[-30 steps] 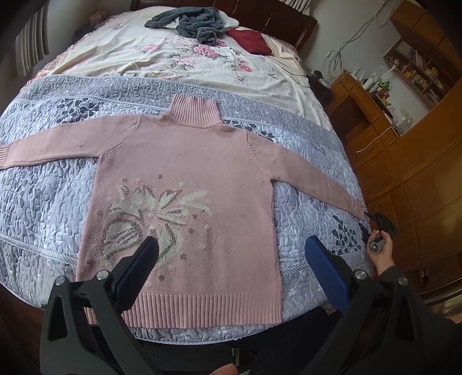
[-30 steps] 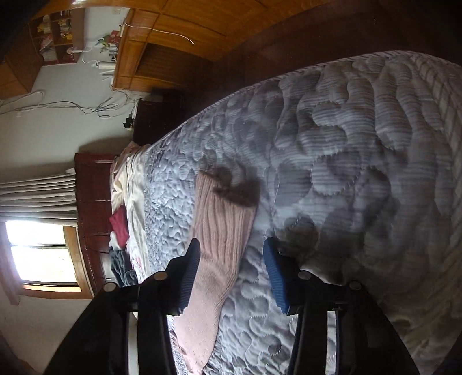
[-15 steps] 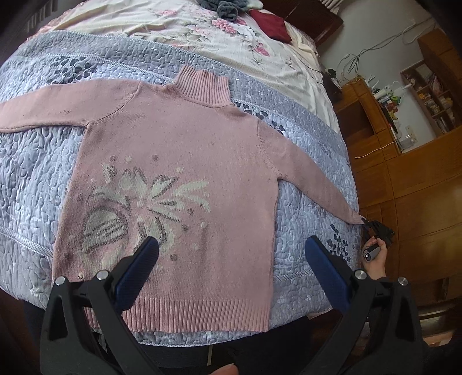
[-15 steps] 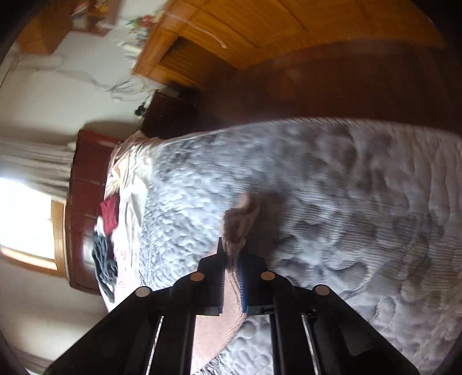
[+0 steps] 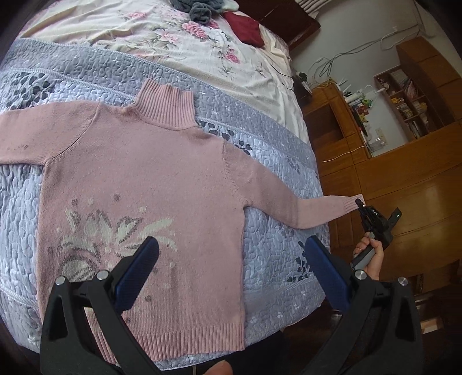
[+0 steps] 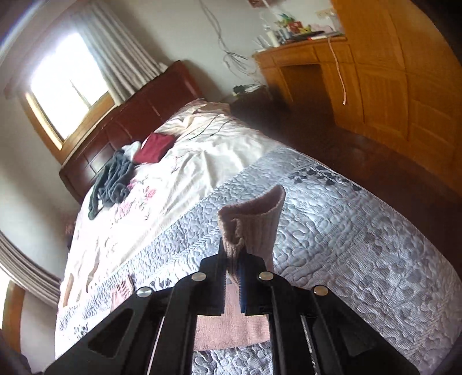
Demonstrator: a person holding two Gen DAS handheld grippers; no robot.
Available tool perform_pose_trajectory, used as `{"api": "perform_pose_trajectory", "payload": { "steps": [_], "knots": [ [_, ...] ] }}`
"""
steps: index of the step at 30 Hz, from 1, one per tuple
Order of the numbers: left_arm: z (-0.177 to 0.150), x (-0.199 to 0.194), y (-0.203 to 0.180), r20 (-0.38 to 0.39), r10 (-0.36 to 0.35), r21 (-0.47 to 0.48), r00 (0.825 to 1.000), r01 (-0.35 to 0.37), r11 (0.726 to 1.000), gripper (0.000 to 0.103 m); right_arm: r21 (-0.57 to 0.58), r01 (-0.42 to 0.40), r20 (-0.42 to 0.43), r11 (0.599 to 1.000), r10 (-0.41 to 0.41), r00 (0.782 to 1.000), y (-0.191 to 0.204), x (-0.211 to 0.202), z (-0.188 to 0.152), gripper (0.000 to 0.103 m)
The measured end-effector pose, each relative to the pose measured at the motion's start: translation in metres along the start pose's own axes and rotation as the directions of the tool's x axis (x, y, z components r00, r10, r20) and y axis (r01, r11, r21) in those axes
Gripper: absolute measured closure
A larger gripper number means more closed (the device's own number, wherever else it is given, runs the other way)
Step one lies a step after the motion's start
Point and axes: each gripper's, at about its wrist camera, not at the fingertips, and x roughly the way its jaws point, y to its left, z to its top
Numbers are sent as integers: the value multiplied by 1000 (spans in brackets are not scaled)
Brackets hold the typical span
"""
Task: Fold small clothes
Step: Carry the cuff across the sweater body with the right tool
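Left wrist view: one pink sweater [image 5: 150,184] spread flat, front up, on the grey-blue quilted bedspread [image 5: 277,259] at the near end of the bed. Ribbed turtleneck collar pointing far, ribbed hem near, pale leaf-and-flower pattern knitted low on the chest. Two sleeves stretched out — one running off the left edge, the other reaching right to the bedspread's edge. Left gripper [image 5: 231,259] hovering above the hem, its two blue fingers [image 5: 135,268] wide apart, nothing between them. At far right, the right gripper [image 5: 364,208] pinching the ribbed cuff [image 5: 348,204], a hand [image 5: 371,255] wrapped around its handle. Farther up the bed, a floral sheet [image 5: 173,43] with one grey garment [image 5: 199,8] and one dark red cloth [image 5: 245,27]. Wooden cabinets [image 5: 404,178] along the right.

Right wrist view: right gripper [image 6: 232,266] clamped on the cuff [image 6: 251,222], jaws nearly together, the pink rib bunched and standing up past the fingertips — raised clear of the bedspread [image 6: 346,230]. Sleeve fabric trailing down beneath the gripper. Beyond, the same grey garment [image 6: 112,181] and red cloth [image 6: 153,148] near a dark headboard [image 6: 138,106], one bright window [image 6: 66,83] at left.
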Motion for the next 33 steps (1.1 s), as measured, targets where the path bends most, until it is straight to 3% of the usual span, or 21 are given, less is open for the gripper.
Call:
{"api": "perform_pose_trajectory", "payload": {
  "steps": [5,10,18,26,29,32,33],
  "knots": [
    [27,16,-2,-8,-83,-8,996,83,997,3,-152,-20,-21,988,17,1000,62,10,-20,97],
    [53,41,-4,-15,-135,-28,991,134,991,3,-304,-25,-32,952,16,999,120,28,-54,97],
    [88,99,-14,-69,-238,-12,969,238,971,3,-521,-42,-94,853,-9,996,199,74,-137,97],
    [98,191,10,-168,-317,-99,934,303,948,3,-636,-80,-231,768,-91,969,221,140,-236,97],
    [96,226,26,-197,-350,-165,916,321,933,3,-643,-85,-261,761,-114,959,215,152,-260,97],
    [93,262,38,-237,-377,-231,895,325,917,3,-618,-113,-301,778,-102,948,208,155,-273,87],
    [91,270,40,-248,-370,-239,895,314,919,3,-607,-130,-312,784,-85,946,206,153,-274,78]
  ]
}}
